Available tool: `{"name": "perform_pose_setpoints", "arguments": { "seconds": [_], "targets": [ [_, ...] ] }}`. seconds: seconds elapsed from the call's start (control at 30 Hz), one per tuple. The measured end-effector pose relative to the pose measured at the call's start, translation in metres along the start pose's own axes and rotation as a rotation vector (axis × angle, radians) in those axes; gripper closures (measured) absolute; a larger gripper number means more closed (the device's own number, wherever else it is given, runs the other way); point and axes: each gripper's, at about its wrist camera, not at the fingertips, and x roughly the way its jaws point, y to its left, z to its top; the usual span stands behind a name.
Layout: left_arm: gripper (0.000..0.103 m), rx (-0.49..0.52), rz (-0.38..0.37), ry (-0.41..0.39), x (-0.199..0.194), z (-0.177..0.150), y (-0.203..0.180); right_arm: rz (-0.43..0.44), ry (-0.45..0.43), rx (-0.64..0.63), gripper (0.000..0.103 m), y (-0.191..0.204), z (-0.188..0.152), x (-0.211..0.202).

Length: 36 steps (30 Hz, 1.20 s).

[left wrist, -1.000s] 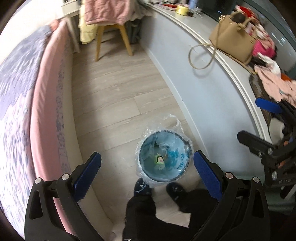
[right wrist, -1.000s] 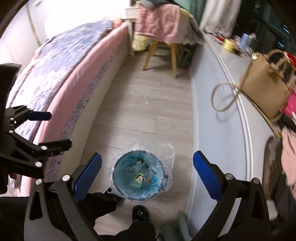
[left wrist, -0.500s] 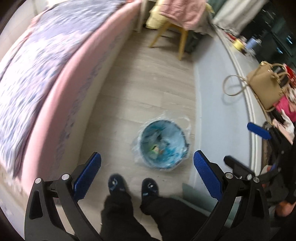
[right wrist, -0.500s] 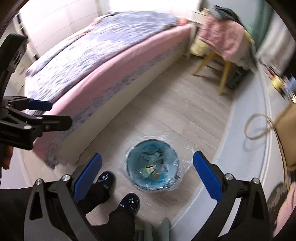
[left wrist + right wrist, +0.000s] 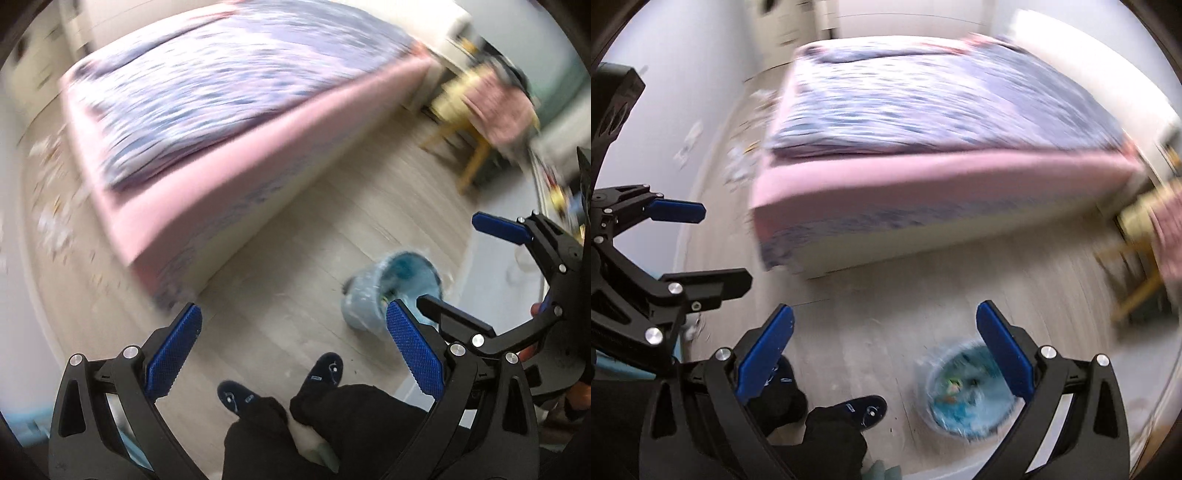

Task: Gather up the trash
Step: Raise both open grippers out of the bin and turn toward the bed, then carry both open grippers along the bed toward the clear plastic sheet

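Observation:
A blue trash bin (image 5: 391, 284) lined with a clear bag stands on the floor by the grey ledge, with scraps inside; it also shows in the right wrist view (image 5: 964, 391). Scattered bits of trash (image 5: 55, 218) lie blurred on the floor beyond the bed's foot, and they show in the right wrist view (image 5: 738, 162) too. My left gripper (image 5: 291, 350) is open and empty above the floor, left of the bin. My right gripper (image 5: 884, 350) is open and empty, just left of the bin.
A bed (image 5: 229, 99) with a pink frame and purple cover fills the middle. A wooden chair (image 5: 476, 122) draped in pink cloth stands far right. The person's legs and dark slippers (image 5: 325, 369) are below the grippers. Both views are motion-blurred.
Both grippers have swung left, away from the ledge and handbag toward the bed's foot. The bin has slid to the right in both views. The floor litter has come into sight.

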Motion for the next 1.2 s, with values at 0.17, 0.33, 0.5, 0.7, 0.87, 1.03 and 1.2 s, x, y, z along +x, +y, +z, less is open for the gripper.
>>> {"name": "perform_pose_setpoints", "arguments": {
  "seconds": [0.17, 0.33, 0.5, 0.7, 0.87, 1.03, 1.2],
  "targets": [
    [0.006, -0.232, 0.074, -0.049, -0.026, -0.041, 0.109, 0.045, 0.004, -0.163, 0.007, 0.083, 0.042, 0.021],
    [0.006, -0.399, 0.156, -0.091, -0.049, -0.080, 0.206, 0.071, -0.021, -0.300, 0.007, 0.158, 0.075, 0.034],
    [0.006, -0.509, 0.255, -0.115, -0.083, -0.120, 0.281, 0.133, -0.048, -0.368, 0.007, 0.226, 0.109, 0.044],
    [0.006, -0.691, 0.332, -0.126, -0.109, -0.158, 0.355, 0.210, -0.054, -0.471, 0.007, 0.296, 0.149, 0.055],
    [0.006, -0.826, 0.368, -0.125, -0.113, -0.161, 0.405, 0.246, -0.044, -0.520, 0.007, 0.328, 0.186, 0.081],
    [0.006, -0.817, 0.394, -0.116, -0.105, -0.129, 0.444, 0.277, -0.028, -0.534, 0.007, 0.356, 0.240, 0.126],
    [0.006, -0.769, 0.393, -0.082, -0.103, -0.067, 0.491, 0.300, -0.029, -0.572, 0.007, 0.381, 0.298, 0.156]
  ]
}}
